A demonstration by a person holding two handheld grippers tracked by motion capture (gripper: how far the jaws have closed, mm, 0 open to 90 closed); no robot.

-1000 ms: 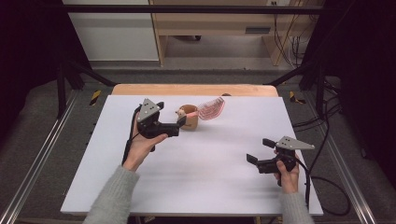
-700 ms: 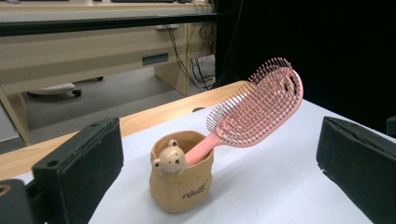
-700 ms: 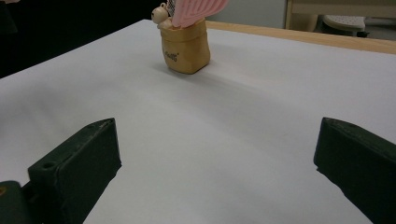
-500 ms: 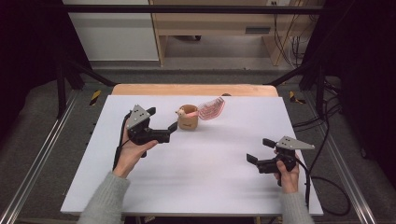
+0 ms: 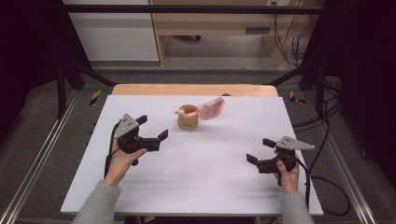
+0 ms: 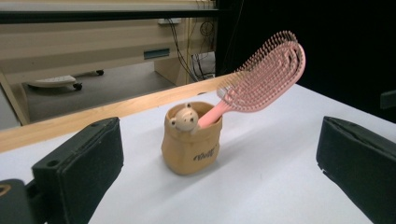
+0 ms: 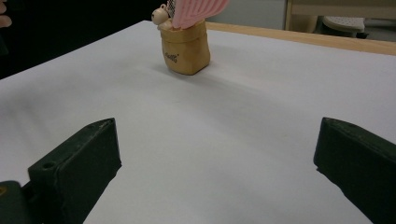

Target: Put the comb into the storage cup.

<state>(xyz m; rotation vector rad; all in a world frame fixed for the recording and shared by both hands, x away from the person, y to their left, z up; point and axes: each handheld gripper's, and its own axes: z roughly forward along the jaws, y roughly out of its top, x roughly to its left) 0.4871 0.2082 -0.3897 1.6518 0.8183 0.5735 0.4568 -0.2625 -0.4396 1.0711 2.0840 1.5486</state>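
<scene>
**On the white counter, a brush stands in its cup**

Toward the far middle of the white counter stands a small tan sack-shaped cup with a bear's head at its rim. A pink oval hairbrush with rows of bristles stands handle-down in it, its head leaning out over the rim. The left gripper sits near the cup, on its left, with fingers spread wide and holding nothing. The right gripper is well apart at the near right, its fingers likewise wide and empty.
</scene>
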